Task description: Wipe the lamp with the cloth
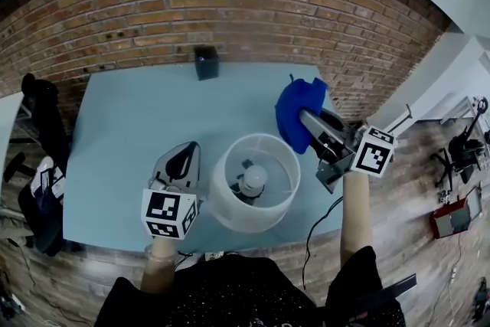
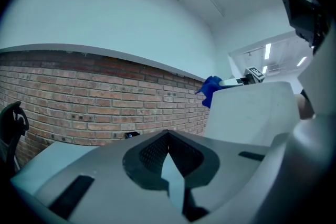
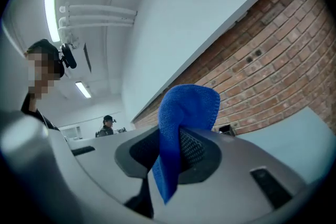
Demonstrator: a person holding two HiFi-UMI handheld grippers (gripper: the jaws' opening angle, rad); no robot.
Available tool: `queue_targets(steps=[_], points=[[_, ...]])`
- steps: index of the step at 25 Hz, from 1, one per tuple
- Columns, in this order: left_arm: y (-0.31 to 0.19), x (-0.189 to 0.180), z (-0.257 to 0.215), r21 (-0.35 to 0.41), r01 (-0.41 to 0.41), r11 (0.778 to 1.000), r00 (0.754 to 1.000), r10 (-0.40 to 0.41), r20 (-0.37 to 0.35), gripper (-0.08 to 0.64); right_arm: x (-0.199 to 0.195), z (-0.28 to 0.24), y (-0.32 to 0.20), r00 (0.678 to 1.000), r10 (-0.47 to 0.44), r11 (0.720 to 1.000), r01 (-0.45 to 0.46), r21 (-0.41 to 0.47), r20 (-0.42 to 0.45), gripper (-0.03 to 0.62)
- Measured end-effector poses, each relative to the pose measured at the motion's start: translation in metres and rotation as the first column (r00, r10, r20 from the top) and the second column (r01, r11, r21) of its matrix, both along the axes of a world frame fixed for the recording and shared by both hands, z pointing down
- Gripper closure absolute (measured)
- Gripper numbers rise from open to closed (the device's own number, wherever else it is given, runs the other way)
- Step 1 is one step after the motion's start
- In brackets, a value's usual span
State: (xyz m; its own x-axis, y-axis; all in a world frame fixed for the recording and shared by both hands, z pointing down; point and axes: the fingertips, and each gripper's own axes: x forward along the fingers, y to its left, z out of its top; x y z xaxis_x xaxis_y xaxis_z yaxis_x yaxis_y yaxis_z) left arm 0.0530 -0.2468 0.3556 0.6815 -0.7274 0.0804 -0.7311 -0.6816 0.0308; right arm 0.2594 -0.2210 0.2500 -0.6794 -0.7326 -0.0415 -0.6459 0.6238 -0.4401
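Note:
The lamp (image 1: 255,194) stands near the table's front edge, with a white drum shade and a bulb (image 1: 254,178) showing inside it. My right gripper (image 1: 310,122) is just right of and behind the shade, shut on a blue cloth (image 1: 298,112) that bunches past its tips. In the right gripper view the cloth (image 3: 181,128) is pinched between the jaws of the right gripper (image 3: 176,136). My left gripper (image 1: 180,165) sits close to the shade's left side, shut and holding nothing. In the left gripper view the left gripper (image 2: 167,136) has the shade (image 2: 252,113) to its right and the cloth (image 2: 211,89) beyond.
The light blue table (image 1: 130,134) backs onto a brick wall (image 1: 153,11). A small black box (image 1: 206,62) sits at its far edge. A black chair (image 1: 38,134) stands to the left. A cable (image 1: 321,218) hangs off the front right. A person (image 3: 107,126) stands far off.

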Motion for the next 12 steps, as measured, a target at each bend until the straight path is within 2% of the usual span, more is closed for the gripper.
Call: queue_targets(steps=[3,6,9,12], points=[[0.001,-0.001,0.003,-0.006,0.001,1.0,1.0,-0.001,0.006,0.551,-0.022,-0.01,-0.005,0.992,-0.128,0.991,0.128,-0.024,-0.013,0.515],[0.002,-0.005,0.007,-0.018,0.012,1.0,1.0,-0.012,0.013,0.552,-0.044,-0.006,-0.007,0.97,-0.243,0.968,0.241,-0.064,-0.021,0.515],[0.002,-0.009,0.01,-0.027,0.024,0.999,1.0,-0.024,0.019,0.551,-0.055,0.009,-0.009,0.952,-0.304,0.949,0.298,-0.101,-0.046,0.515],[0.002,-0.014,0.016,-0.037,0.038,0.999,0.999,-0.037,0.028,0.552,-0.059,0.024,-0.012,0.939,-0.343,0.934,0.337,-0.123,-0.032,0.515]])
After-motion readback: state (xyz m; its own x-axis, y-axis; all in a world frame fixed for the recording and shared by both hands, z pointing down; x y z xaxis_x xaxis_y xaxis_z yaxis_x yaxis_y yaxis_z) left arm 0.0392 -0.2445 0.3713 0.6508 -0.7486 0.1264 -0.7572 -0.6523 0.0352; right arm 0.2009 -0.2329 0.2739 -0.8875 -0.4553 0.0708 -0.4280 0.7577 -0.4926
